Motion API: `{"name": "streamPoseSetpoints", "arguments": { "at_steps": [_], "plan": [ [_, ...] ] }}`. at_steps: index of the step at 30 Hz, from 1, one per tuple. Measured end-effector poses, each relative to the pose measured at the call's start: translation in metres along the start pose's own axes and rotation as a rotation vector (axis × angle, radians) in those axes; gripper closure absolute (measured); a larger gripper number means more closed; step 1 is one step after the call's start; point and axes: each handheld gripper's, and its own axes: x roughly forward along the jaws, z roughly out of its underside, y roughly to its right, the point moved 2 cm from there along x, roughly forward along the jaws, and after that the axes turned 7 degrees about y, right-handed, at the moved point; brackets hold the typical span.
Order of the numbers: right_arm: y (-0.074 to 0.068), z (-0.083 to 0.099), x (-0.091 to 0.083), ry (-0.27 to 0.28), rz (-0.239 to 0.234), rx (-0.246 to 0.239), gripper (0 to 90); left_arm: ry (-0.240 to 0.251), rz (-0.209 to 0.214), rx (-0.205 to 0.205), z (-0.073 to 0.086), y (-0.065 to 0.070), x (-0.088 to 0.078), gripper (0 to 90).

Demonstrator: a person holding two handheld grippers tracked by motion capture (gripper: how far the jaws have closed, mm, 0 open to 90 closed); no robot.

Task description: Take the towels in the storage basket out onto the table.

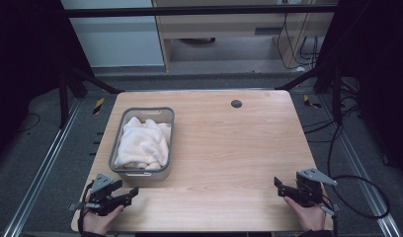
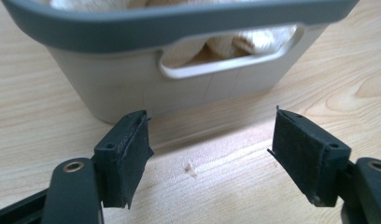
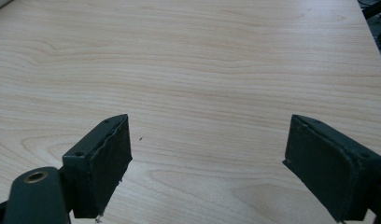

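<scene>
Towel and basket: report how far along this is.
Done: the cream towel lies bunched inside the grey basket. In hand: nothing; the left gripper and right gripper rest open near the table's front edge. What is left can't be told.

Even overhead light, dim surroundings.
Surface (image 1: 229,148) bright, no glare; basket (image 2: 132,88) rim blurred up close, soft shadow beneath it.

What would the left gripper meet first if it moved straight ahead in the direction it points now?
Probably the near wall of the grey basket, just below its handle slot; only bare table lies between it and the open left gripper.
</scene>
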Motion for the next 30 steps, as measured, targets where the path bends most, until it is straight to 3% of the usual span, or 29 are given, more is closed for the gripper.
{"name": "streamPoseSetpoints", "arguments": {
  "at_steps": [4,13,30],
  "plan": [
    [0.000,0.001,0.001,-0.007,0.005,-0.018,13.6,0.020,-0.006,-0.004,-0.002,-0.001,-0.003,27.3],
    [0.005,0.002,0.001,-0.009,0.019,-0.009,13.0,0.082,-0.005,-0.003,-0.012,-0.001,-0.013,27.4],
    [0.005,0.003,0.002,-0.021,0.023,-0.025,12.4,0.134,0.013,0.020,-0.033,0.006,-0.026,26.0]
  ]
}}
